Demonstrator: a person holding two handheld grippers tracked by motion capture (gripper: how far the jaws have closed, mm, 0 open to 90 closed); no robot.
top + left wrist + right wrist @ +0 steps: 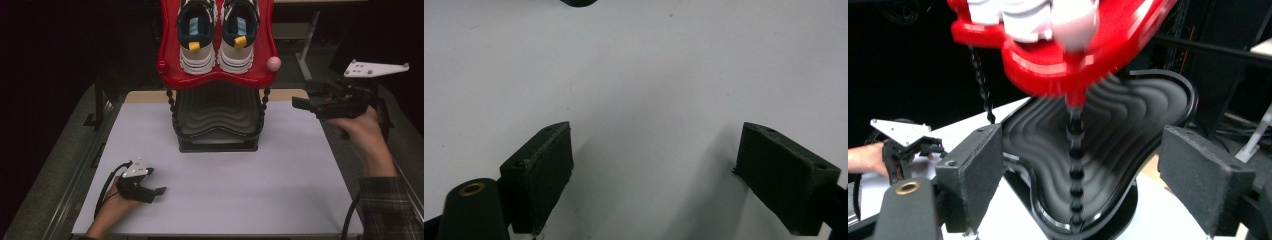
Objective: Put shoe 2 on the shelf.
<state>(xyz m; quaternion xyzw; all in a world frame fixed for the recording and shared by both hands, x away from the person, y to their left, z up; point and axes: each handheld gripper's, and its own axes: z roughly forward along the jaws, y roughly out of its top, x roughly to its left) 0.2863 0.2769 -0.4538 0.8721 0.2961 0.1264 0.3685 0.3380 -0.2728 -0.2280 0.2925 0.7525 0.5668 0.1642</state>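
A two-tier shoe rack stands at the table's far middle: a red upper shelf (252, 76) carries a pair of white and navy sneakers (219, 35), above a black ribbed lower shelf (217, 117). My right gripper (300, 104) is held in the air right of the rack, open and empty, pointing at it. In the right gripper view the red shelf (1098, 50) and black shelf (1128, 125) lie just beyond the jaws. My left gripper (160, 190) rests low on the white table top at the front left, open, with bare table (649, 100) between its jaws.
The white table top (260, 185) spreads in front of the rack. Black beaded posts (171, 102) join the two shelves. A pink knob (273, 63) sits at the red shelf's right corner. Dark floor and a metal frame (75, 180) flank the table.
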